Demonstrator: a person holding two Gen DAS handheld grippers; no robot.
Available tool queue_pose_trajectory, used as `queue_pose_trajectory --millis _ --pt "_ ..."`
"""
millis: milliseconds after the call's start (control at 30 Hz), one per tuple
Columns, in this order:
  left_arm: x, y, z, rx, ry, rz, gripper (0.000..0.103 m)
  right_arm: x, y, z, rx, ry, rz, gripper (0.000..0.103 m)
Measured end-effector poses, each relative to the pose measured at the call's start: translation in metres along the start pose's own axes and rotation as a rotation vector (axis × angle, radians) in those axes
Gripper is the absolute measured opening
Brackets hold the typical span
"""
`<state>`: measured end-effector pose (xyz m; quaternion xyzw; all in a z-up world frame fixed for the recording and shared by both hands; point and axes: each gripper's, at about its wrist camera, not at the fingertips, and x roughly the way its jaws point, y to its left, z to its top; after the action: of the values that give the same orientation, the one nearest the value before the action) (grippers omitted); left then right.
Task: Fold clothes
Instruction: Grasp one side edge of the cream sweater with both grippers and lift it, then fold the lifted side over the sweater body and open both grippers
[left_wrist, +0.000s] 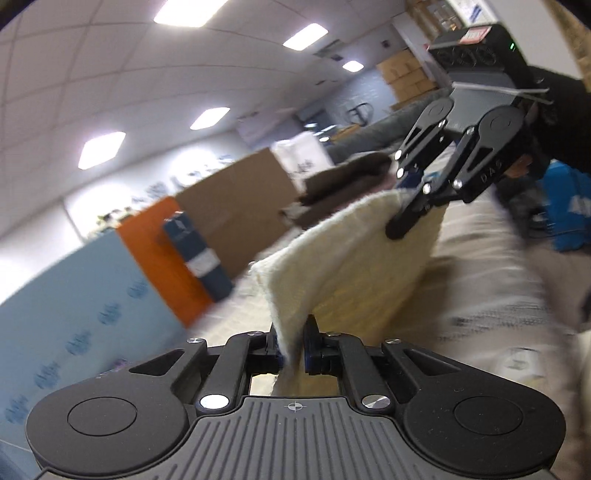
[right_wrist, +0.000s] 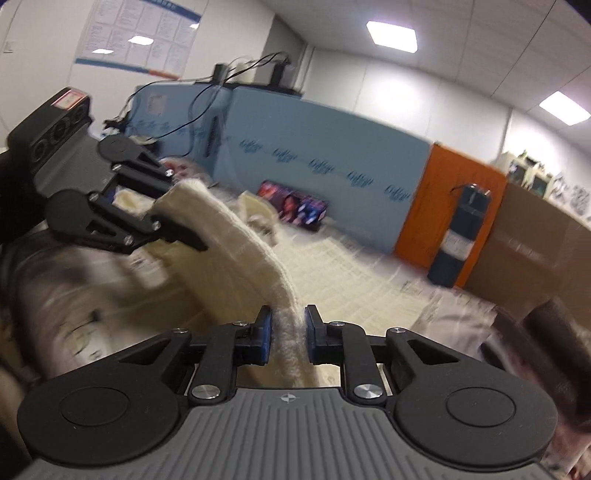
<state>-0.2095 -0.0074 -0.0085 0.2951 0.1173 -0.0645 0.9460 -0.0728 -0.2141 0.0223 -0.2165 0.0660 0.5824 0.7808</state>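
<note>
Left wrist view showed the left gripper clamped on one edge of a cream knitted garment, its blue-padded fingers pressed against the fabric on both sides. Across the stretch of cloth, the right gripper pinched the far edge, its fingers closed on the knit, with a dark sleeve behind it. The garment hung taut between the two tools, lifted above a pale patterned bed cover. From the right wrist view, the same garment ran as a thick folded band from the right gripper up to the left gripper, both gripping it. Behind the bed stood a light blue panel, an orange panel, a brown cardboard sheet and a dark blue cylinder leaning at the wall. Motion blur softened the bedding, and a brown heap lay farther back.
</note>
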Motion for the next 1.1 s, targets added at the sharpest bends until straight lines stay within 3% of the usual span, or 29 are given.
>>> queue_pose_trajectory --millis 267,533,700,833,900,1000,1100 --pt "0.046 0.027 0.007 -0.025 0.061 0.1 0.013 0.053 -0.035 0.01 -0.023 -0.045 -0.111 0.017" --pt "0.079 0.036 -0.006 -0.068 0.157 0.115 0.018 0.101 -0.054 0.004 -0.047 0.052 -0.119 0.017" --pt "0.085 0.042 -0.014 -0.108 0.183 0.145 0.042 0.117 -0.06 -0.001 -0.045 0.086 -0.123 0.021" --pt "0.09 0.047 -0.021 -0.14 0.204 0.169 0.05 0.125 -0.061 -0.005 -0.045 0.112 -0.117 0.022" --pt "0.092 0.049 -0.024 -0.156 0.214 0.18 0.063 0.128 -0.062 -0.007 -0.038 0.118 -0.124 0.026" --pt "0.094 0.052 -0.027 -0.178 0.225 0.198 0.069 0.133 -0.062 -0.01 -0.038 0.136 -0.131 0.029" --pt "0.093 0.056 -0.028 -0.197 0.228 0.215 0.079 0.135 -0.062 -0.011 -0.029 0.139 -0.151 0.042"
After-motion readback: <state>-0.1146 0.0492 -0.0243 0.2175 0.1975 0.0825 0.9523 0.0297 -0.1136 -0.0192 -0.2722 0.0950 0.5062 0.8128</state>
